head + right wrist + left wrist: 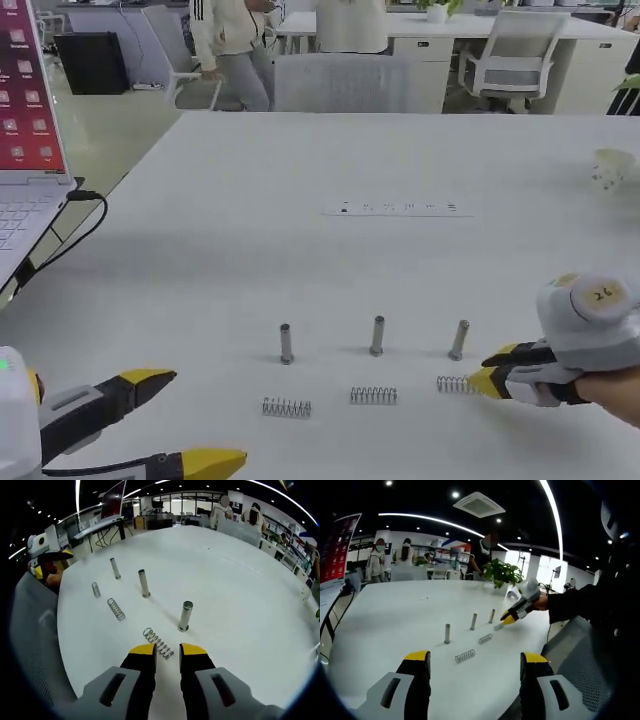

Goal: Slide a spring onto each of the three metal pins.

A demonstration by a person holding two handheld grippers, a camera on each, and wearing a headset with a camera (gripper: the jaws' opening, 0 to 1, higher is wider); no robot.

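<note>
A white worktop [300,250] seen from above, with three short metal pins standing upright in a row near its front edge: the left pin [286,343], the middle pin [377,336] and the right pin [459,340]. All three pins are bare. Just in front of each pin a small coil spring lies on its side: the left spring [287,407], the middle spring [373,396] and the right spring [452,384].

The right tongs [487,375], yellow-tipped and held by a hand at the right edge, reach in low so that the tips meet the right-hand end of the right spring. In the right gripper view these tongs [167,652] are open by a narrow gap, wider than the spring. The near end of the right spring [158,642] lies on the worktop between the tips, not pinched. The right pin [185,616] stands just beyond it.

The left tongs [205,418] hover at the bottom left corner, well apart from the parts, spread wide and holding nothing. In the left gripper view the left spring [465,655] and left pin [447,633] lie ahead of them.

An open laptop [20,150] stands off to the far left
</note>
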